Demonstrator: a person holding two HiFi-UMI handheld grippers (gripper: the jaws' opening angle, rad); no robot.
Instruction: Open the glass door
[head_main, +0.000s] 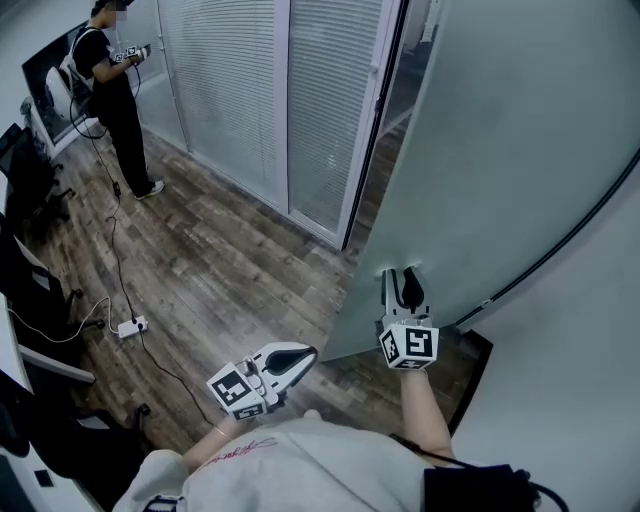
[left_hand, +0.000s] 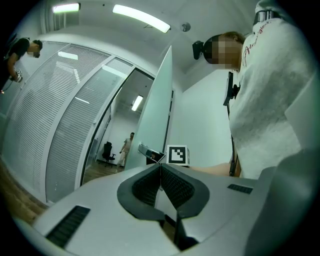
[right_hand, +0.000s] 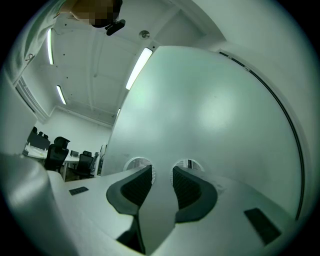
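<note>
The frosted glass door (head_main: 500, 150) stands ajar, its free edge running down towards the wooden floor. My right gripper (head_main: 402, 275) points at the door's lower part with its fingertips at or against the glass; the jaws stand apart with nothing between them. In the right gripper view the pale green pane (right_hand: 210, 110) fills the picture just ahead of the right gripper (right_hand: 162, 170). My left gripper (head_main: 300, 355) hangs lower and to the left, away from the door, jaws together and empty. The left gripper view shows the left gripper (left_hand: 160, 167), the door's edge (left_hand: 155, 115) and the right gripper's marker cube (left_hand: 177, 155).
A glass wall with white blinds (head_main: 250, 100) runs along the far side, with a dark doorway gap (head_main: 385, 130) beside the door. A person (head_main: 115, 90) stands at the far left. A power strip (head_main: 132, 326) and cable lie on the floor. A white wall (head_main: 580, 380) rises at the right.
</note>
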